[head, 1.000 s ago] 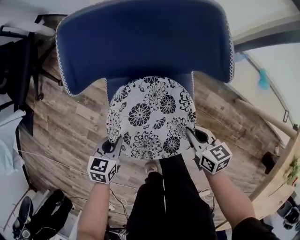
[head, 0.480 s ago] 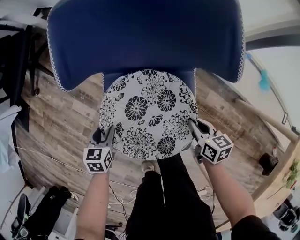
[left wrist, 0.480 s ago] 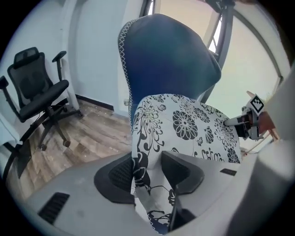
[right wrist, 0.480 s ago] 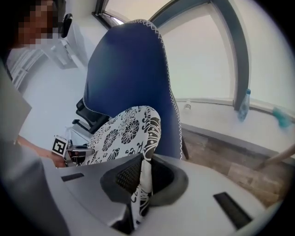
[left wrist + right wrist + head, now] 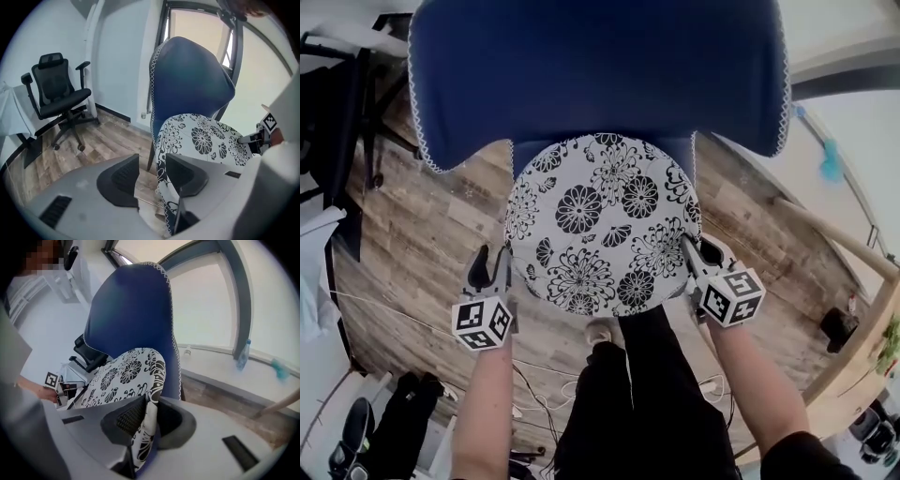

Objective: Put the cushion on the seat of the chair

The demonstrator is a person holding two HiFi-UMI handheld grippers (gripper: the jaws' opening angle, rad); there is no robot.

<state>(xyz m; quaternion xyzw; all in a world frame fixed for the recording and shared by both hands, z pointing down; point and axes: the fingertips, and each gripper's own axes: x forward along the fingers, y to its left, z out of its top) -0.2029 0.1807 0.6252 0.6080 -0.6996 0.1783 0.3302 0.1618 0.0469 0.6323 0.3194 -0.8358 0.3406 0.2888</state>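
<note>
The cushion [image 5: 600, 225] lies flat on the chair [image 5: 600, 75], its far rim tucked against the foot of the backrest, so the placing looks all but done. The left gripper [image 5: 490, 264] stands off the cushion, which lies just to its right. Its jaws are opening, and the rim runs beside the right one with neither pad pressing on it. The right gripper [image 5: 692, 251] is the one that counts now. It is clamped on the cushion's near right rim, with the rest spreading ahead and to its left. The cushion is round, so I'd say it only needs to let go and draw straight back.
</note>
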